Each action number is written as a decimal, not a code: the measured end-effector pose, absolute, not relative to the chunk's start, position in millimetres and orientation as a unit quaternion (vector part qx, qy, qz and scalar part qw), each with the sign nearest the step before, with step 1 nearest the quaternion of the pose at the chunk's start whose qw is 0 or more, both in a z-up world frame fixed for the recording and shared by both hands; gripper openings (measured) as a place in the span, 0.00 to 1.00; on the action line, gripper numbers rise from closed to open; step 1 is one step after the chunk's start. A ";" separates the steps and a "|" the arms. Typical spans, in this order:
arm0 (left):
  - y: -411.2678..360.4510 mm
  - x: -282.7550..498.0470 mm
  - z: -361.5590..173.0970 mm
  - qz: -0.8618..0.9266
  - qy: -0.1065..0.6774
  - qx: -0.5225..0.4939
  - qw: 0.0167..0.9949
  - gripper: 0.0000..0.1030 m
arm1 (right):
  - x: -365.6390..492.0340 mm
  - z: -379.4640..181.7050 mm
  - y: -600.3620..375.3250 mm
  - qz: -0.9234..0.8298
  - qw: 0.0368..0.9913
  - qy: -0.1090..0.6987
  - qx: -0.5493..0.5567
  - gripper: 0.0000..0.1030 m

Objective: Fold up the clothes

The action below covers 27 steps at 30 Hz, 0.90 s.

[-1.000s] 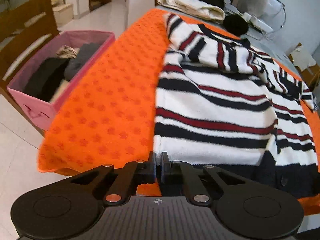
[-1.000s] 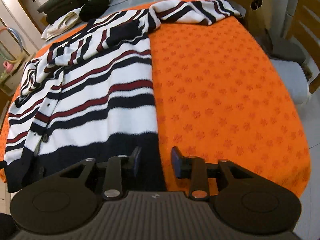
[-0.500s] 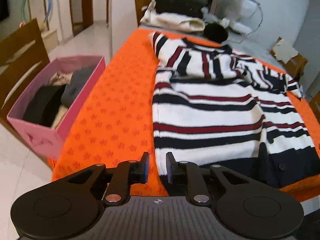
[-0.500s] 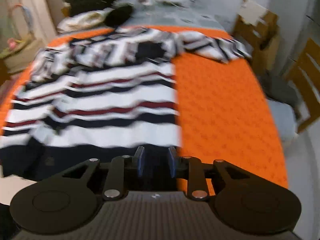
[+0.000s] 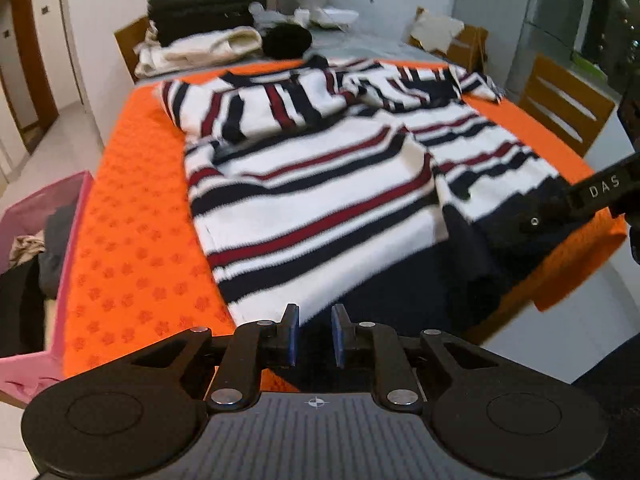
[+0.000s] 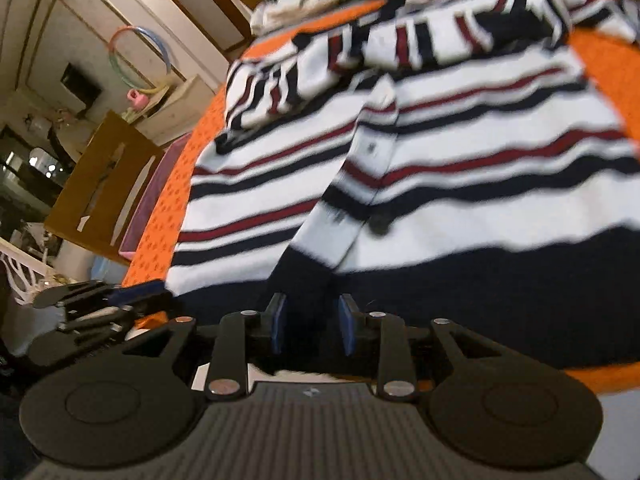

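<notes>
**Both grippers at the near hem, jaws spread**

The left gripper (image 5: pixel 314 336) has its jaws spread, with the dark hem band between them but not pinched. The right gripper (image 6: pixel 312 324) likewise has its jaws parted over the dark band, holding nothing. Both sit at the near edge, probably because the hem is the natural place to grasp for a fold away from the person. The striped cardigan (image 5: pixel 320 184) lies flat on the orange cloth (image 5: pixel 132 264) covering the desk, sleeves folded across its far part (buttons facing up). A pink basket (image 5: pixel 72 216) of clothes stands left of the desk.
</notes>
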<state>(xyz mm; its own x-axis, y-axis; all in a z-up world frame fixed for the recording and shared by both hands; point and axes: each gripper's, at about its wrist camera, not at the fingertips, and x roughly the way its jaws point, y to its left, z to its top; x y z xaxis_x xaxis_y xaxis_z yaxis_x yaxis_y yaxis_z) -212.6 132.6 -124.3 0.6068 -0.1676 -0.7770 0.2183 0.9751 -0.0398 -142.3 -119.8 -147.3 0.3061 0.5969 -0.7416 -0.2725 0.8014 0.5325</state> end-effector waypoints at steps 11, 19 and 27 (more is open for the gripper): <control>140.3 -215.1 -134.1 -0.110 0.427 0.020 0.897 0.21 | -152.7 -158.2 -120.4 0.236 0.785 0.518 0.246 0.04; 142.1 -214.0 -134.1 -0.105 0.431 0.006 0.896 0.21 | -158.7 -130.9 -163.0 0.187 0.815 0.521 0.171 0.03; 140.9 -209.8 -115.1 -0.074 0.431 -0.008 0.899 0.34 | -135.6 -150.6 -170.3 0.205 0.802 0.552 0.104 0.08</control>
